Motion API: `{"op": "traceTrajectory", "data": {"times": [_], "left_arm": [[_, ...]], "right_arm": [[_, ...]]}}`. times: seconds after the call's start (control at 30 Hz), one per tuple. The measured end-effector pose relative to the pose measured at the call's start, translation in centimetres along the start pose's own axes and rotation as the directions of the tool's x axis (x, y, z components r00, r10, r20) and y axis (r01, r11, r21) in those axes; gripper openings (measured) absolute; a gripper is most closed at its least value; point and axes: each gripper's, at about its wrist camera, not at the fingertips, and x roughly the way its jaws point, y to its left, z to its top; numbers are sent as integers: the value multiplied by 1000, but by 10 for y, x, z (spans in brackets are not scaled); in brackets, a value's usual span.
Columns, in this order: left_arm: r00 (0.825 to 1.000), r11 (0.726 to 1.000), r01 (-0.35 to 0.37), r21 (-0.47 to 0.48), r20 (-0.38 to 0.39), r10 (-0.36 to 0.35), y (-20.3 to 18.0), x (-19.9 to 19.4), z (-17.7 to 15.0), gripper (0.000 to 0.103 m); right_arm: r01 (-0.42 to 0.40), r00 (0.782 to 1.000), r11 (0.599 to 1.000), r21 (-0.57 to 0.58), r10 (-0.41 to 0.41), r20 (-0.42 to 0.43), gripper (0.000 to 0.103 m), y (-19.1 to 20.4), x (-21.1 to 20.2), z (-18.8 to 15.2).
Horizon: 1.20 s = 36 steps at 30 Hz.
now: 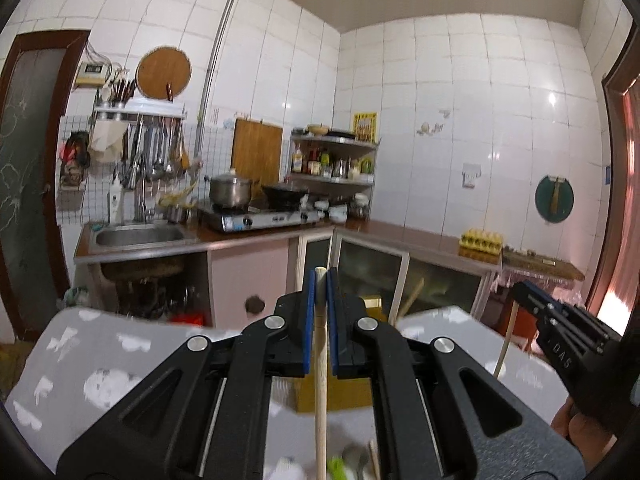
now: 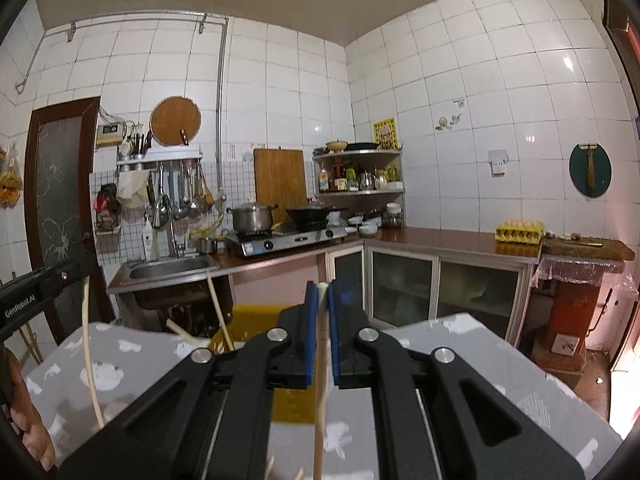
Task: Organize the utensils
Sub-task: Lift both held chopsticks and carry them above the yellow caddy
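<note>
The left gripper [image 1: 321,276] and right gripper [image 2: 322,289] are each clamping a wooden stick upright (long axis vertical), above the yellow holder [image 2: 256,316].

Pale matt wooden chopstick [image 1: 321,360], glossy white wall tiles [image 1: 440,92] (glazed-looking), shiny metal sink [image 2: 168,268].

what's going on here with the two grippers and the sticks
A person is sorting utensils with a handheld gripper in each hand. The left gripper is shut on a wooden chopstick, and the right gripper is shut on another wooden chopstick. Both are held up above a grey patterned table, facing the kitchen counter.
</note>
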Motion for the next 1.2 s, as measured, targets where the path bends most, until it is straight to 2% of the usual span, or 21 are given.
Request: {"op": "traceTrajectory", "data": {"times": [0.17, 0.3, 0.4, 0.5, 0.63, 0.9, 1.2], "left_arm": [[996, 1000, 17, 0, 89, -17, -7, 22, 33, 5], [985, 1000, 7, 1, 173, -7, -14, 47, 60, 5], [982, 999, 32, -23, 186, -27, -17, 71, 75, 5], [980, 999, 27, -28, 197, -22, -21, 99, 82, 5], [982, 1000, 16, -20, 191, -12, -24, 132, 73, 5], [995, 999, 13, -35, 99, -9, -23, 194, 25, 5], [999, 999, -33, 20, 14, 33, -16, 209, -17, 5]], "right_arm": [[-7, 999, 1000, 12, 7, 51, 6, 1, 22, 28], [-10, 995, 999, 33, 7, 98, 6, 1, 46, 52], [-23, 991, 997, 72, 14, 131, 6, -1, 64, 67], [-28, 986, 995, 91, 13, 168, 6, -1, 83, 77], [-35, 985, 995, 93, 18, 171, 6, 1, 114, 74], [-30, 990, 996, 81, 18, 141, 6, 0, 157, 38], [-54, 997, 998, 32, 53, 48, 6, -2, 172, 5]]}}
